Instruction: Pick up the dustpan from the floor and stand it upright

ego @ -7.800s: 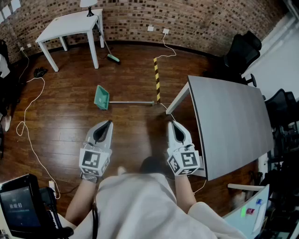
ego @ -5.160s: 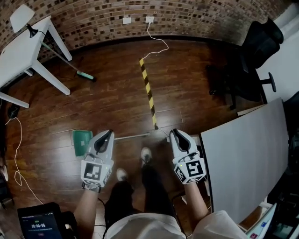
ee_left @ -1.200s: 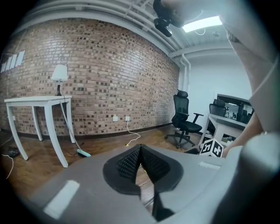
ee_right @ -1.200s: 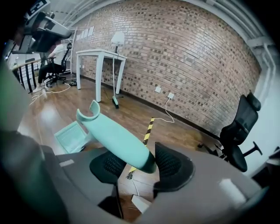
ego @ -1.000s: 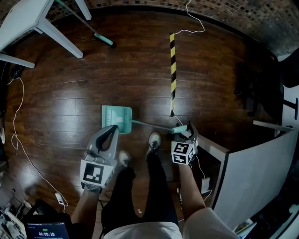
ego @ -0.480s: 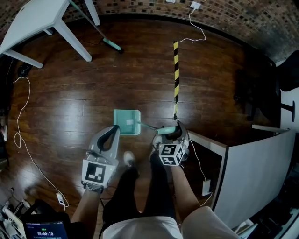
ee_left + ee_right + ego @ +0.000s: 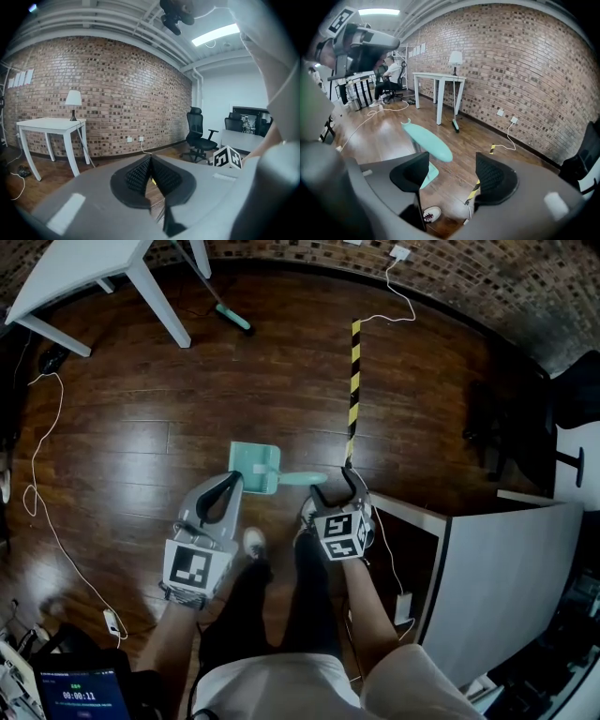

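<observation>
The teal dustpan [image 7: 255, 468] stands on the dark wood floor with its long handle [image 7: 302, 478] rising towards me. In the right gripper view the handle's teal grip [image 7: 426, 140] slants up ahead of the left jaw, with the pan [image 7: 426, 174] below it. My right gripper [image 7: 335, 486] [image 7: 451, 164] is just behind the grip. Its jaws have just been opening, they stand wide, and nothing is between them. My left gripper [image 7: 228, 484] [image 7: 150, 161] hovers beside the pan, shut and empty.
A white table [image 7: 75, 268] and a leaning broom [image 7: 225, 315] are at the back left. Yellow-black tape [image 7: 353, 390] runs along the floor behind the dustpan. A grey desk [image 7: 497, 568] stands close on the right. Cables [image 7: 37, 474] trail on the left. The person's shoes [image 7: 253, 542] are just below the grippers.
The right gripper had the handle's grip between its jaws and has let go, opening wide. The handle has swung from low over the floor to upright. Both grippers have risen.
</observation>
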